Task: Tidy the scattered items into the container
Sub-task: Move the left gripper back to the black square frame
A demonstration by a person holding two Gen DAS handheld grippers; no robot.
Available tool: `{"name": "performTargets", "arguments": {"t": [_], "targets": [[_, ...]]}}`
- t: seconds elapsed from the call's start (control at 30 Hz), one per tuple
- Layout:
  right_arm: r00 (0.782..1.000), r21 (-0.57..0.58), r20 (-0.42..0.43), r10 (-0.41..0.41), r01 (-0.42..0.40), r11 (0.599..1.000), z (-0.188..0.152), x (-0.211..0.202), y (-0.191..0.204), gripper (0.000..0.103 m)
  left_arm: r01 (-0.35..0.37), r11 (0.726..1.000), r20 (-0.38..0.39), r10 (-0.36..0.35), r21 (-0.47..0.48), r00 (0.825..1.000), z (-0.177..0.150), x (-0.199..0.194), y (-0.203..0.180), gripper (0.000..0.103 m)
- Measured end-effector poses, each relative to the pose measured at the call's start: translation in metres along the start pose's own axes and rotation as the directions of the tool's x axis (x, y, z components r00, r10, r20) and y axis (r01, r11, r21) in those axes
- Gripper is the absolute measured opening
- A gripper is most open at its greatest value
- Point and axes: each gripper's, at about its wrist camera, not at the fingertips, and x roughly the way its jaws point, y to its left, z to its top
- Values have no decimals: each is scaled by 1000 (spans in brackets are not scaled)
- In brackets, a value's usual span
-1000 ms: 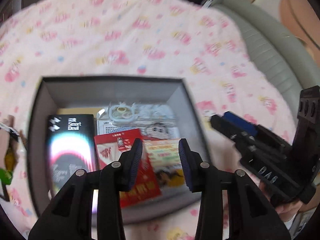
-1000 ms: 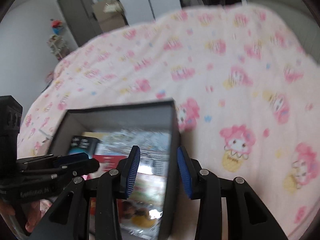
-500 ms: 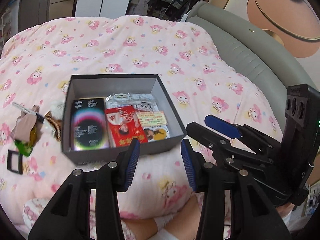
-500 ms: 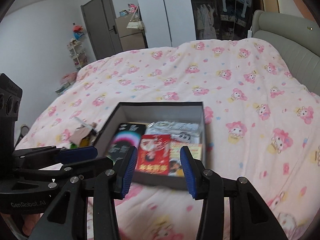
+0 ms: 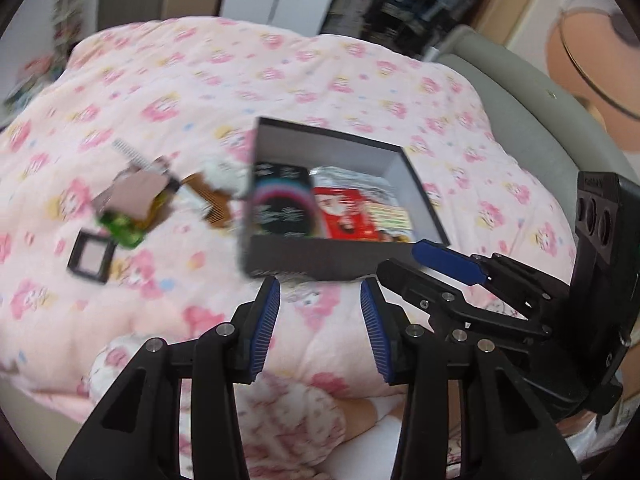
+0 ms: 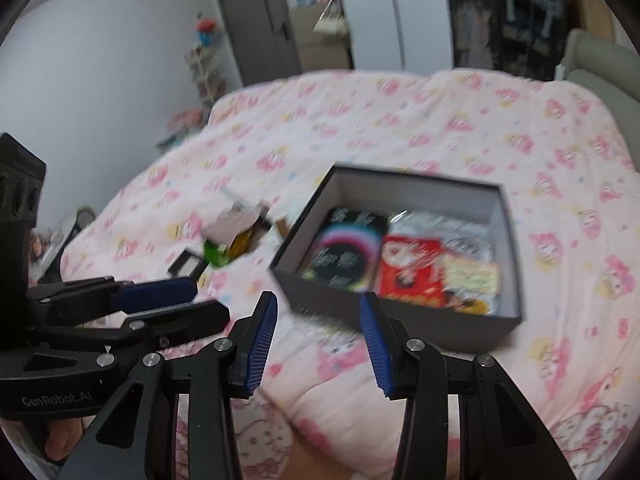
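Left wrist view shows the left gripper (image 5: 320, 300) with its blue-padded jaws parted and nothing between them; the right gripper (image 6: 318, 314) stands likewise empty, its jaws having just narrowed a little. The dark grey open cardboard box (image 5: 320, 258) sits on the pink cartoon-print quilt (image 5: 200, 80), already holding a black packet (image 5: 282, 208) and a red card (image 5: 346, 218). Still loose beside it lie a black-framed square compact (image 5: 90, 258), a brown comb (image 5: 212, 204) and a green-and-pink jumble (image 5: 128, 208). The step appears to be between placements; next calls for reaching to that loose pile. A grey padded headboard (image 5: 520, 92) and dark wardrobe door (image 6: 256, 24) frame the bedroom.
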Motion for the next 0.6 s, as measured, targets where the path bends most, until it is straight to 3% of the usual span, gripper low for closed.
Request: {"name": "performTargets", "arguments": {"t": [0.13, 0.3, 0.4, 0.5, 0.6], "targets": [[1000, -80, -13, 18, -19, 997, 3, 20, 40, 37, -37, 997, 19, 38, -64, 999, -13, -12, 48, 41], [990, -132, -117, 81, -97, 987, 0, 65, 82, 34, -53, 981, 1, 54, -185, 999, -32, -9, 110, 40], [975, -143, -179, 132, -159, 977, -1, 91, 102, 34, -56, 968, -1, 57, -245, 998, -40, -7, 142, 40], [943, -99, -257, 210, -241, 965, 2, 121, 115, 34, -59, 956, -2, 61, -288, 998, -42, -3, 168, 41], [928, -84, -290, 233, -267, 960, 7, 140, 127, 34, -71, 951, -4, 73, -302, 997, -38, 1, 187, 41]]}}
